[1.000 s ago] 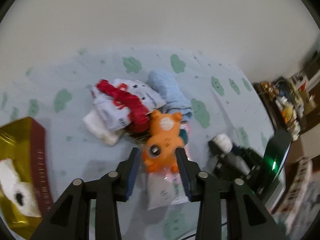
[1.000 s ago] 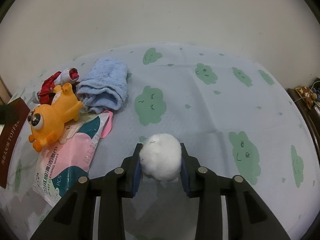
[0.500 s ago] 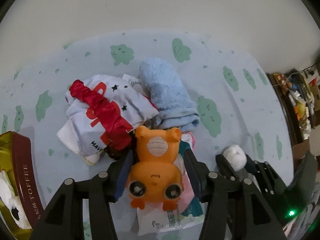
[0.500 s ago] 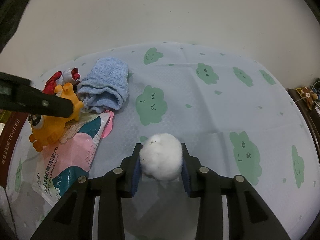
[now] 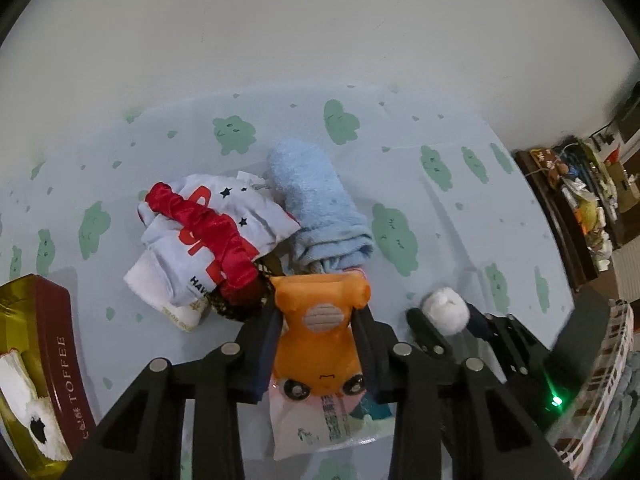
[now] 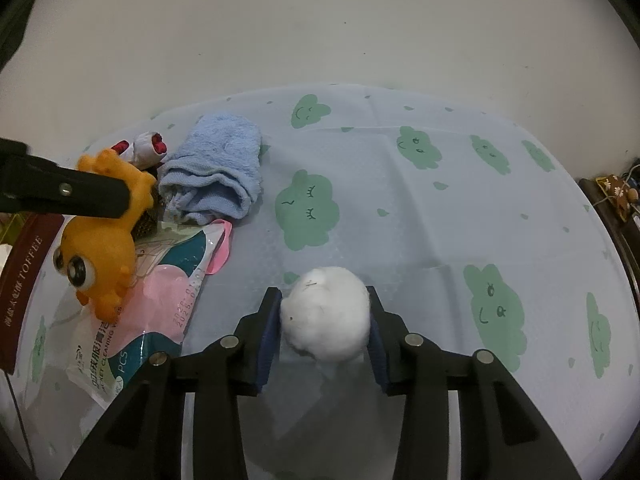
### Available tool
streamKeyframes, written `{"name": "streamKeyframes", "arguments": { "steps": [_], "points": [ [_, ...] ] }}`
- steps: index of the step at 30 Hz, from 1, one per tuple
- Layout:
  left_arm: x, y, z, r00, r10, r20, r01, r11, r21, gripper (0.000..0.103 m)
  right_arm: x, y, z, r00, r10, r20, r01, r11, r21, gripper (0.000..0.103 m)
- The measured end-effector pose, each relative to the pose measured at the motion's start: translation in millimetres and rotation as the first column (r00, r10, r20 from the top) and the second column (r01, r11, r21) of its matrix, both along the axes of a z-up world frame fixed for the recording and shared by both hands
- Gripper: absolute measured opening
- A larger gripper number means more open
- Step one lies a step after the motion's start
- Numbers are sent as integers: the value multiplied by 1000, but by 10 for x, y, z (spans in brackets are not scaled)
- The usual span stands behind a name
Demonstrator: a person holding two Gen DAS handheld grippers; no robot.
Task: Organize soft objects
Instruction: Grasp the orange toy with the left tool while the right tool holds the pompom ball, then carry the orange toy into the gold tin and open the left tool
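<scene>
My left gripper (image 5: 318, 320) is shut on an orange plush toy (image 5: 320, 340), its head toward the camera. The toy also shows in the right wrist view (image 6: 104, 240), just above a wet-wipes pack (image 6: 152, 312). My right gripper (image 6: 324, 316) is shut on a white fluffy ball (image 6: 326, 314), also seen in the left wrist view (image 5: 446, 312). A rolled blue towel (image 5: 320, 208), a white printed garment (image 5: 200, 240) and a red scrunchie (image 5: 208, 232) lie in a pile behind the toy.
A gold and maroon toffee tin (image 5: 40, 360) holding a white plush stands at the left. The surface is a pale blue cloth with green clouds (image 6: 440, 220). A cluttered shelf (image 5: 592, 208) stands at the far right. A wall lies behind.
My left gripper has closed on the orange toy and lifted it off the wipes pack. The right gripper has kept still with the white ball.
</scene>
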State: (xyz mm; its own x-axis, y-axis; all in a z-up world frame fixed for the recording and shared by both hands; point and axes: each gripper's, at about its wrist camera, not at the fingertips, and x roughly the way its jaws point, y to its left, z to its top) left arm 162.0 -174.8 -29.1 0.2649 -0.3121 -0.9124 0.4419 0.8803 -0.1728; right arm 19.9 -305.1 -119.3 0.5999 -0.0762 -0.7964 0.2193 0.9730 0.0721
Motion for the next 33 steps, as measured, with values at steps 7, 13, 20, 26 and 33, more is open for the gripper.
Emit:
{"name": "streamKeyframes", "arguments": {
  "steps": [7,13,20,26,33],
  "points": [
    [-170,88,182,1000,-14,27,15,999,-39,35,-2,1,0,1000,0,0,0,1000,-1,39],
    [-351,233,341,995,-24,102,28,999,-37,35,1,2,-2,1000,0,-1,0,1000,-1,39],
    [-532,499,464,980,-35,194,29,999,32,35,1,3,-4,1000,0,-1,0,1000,-2,40],
    [-584,897,591,975,8,220,-17,999,38,35,3,5,-5,1000,0,-1,0,1000,-3,40],
    [-501,1600,789,957,144,253,-159,987,39,35,5,8,-8,1000,0,-2,0,1000,-7,40]
  ]
}}
